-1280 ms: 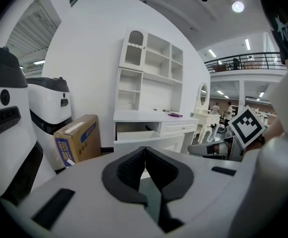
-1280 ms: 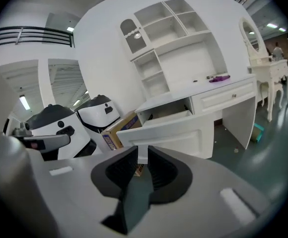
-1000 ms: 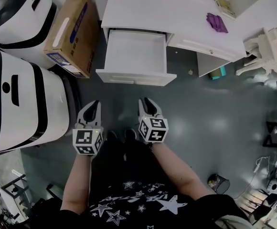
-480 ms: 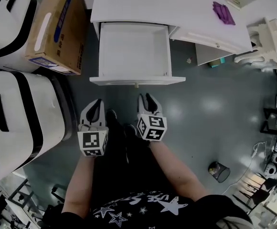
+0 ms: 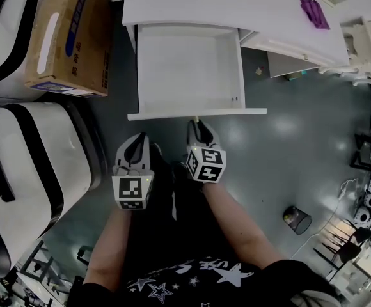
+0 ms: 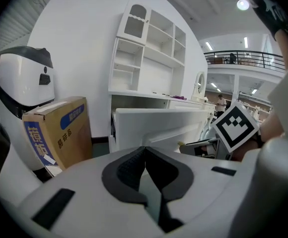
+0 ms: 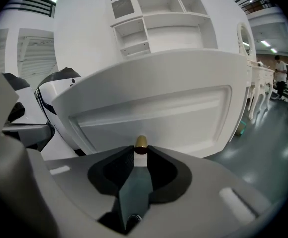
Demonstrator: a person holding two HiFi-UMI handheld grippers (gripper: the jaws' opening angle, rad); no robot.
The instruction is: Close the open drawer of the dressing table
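- Grey floor (image 5: pixel 281 146) spreads below the white bench (image 5: pixel 236 5), whose drawer (image 5: pixel 189 69) stands pulled out.
- Right hand-held gripper (image 5: pixel 198 126) is at the drawer's front. Its jaws have just been opening and stand slightly apart, with the brass knob (image 7: pixel 140 142) at their tips.
- Left hand-held gripper (image 5: pixel 138 144), jaws pressed together, hangs near the drawer's front, apart from it.
- Box (image 5: pixel 61 37) stands left of the drawer.

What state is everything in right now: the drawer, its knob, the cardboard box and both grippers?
Drawer: pulled out, empty.
Knob: on the drawer front, not clamped.
Cardboard box: flaps closed, standing beside the drawer.
Left gripper: shut, empty.
Right gripper: open, jaws have just been opening, knob at their tips.
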